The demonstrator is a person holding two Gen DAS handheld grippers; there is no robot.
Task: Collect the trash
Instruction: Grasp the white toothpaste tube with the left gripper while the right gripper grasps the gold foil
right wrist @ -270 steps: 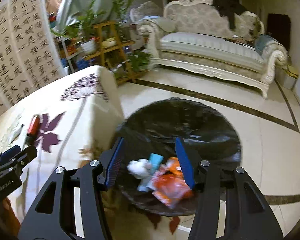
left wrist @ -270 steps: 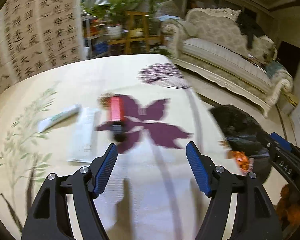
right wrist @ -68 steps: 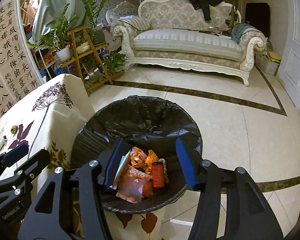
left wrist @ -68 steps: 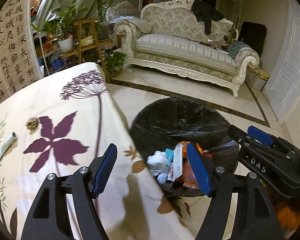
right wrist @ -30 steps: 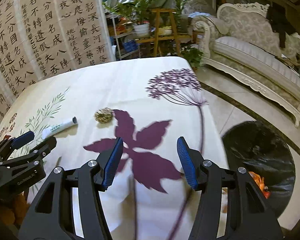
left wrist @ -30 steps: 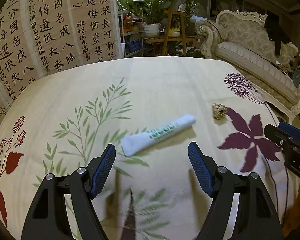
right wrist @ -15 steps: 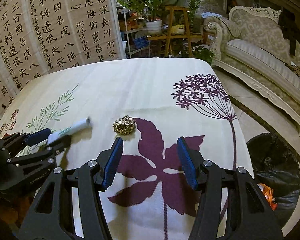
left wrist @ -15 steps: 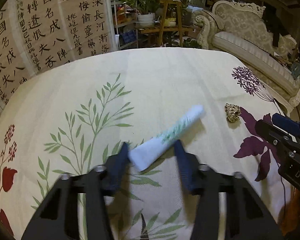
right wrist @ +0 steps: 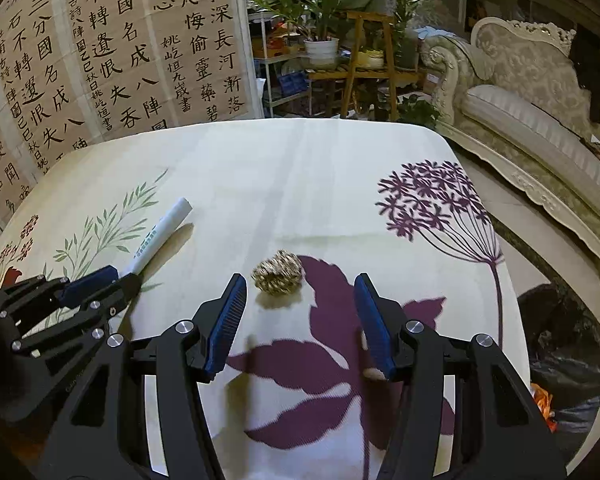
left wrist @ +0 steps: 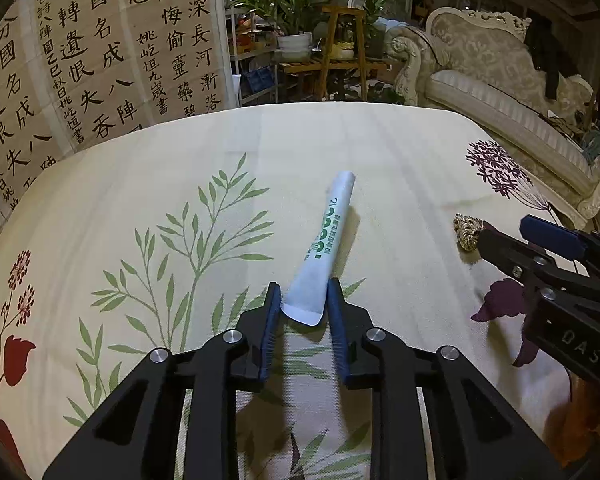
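A white toothpaste tube (left wrist: 328, 240) with green print lies on the flowered tablecloth (left wrist: 380, 152). My left gripper (left wrist: 303, 300) is closing on the tube's flat crimped end, which bows between the blue pads. From the right wrist view the tube (right wrist: 162, 236) sticks out ahead of the left gripper (right wrist: 126, 276). A crumpled gold foil ball (right wrist: 278, 272) sits on the purple leaf print, just ahead of my right gripper (right wrist: 300, 278), nearer its left finger. That gripper is open with nothing between its pads. In the left wrist view the foil ball (left wrist: 467, 232) lies at the right gripper (left wrist: 506, 230) tips.
A bin with a black bag (right wrist: 560, 340) holding orange wrappers stands on the floor past the table's right edge. A calligraphy screen (left wrist: 100, 60) runs behind the table. Plant stands (right wrist: 364, 52) and a pale sofa (right wrist: 540, 112) are beyond.
The left jaws have narrowed from wide open onto the tube's flat end, and the tube has swung to point away from them. The right gripper has come in over the table towards the foil ball.
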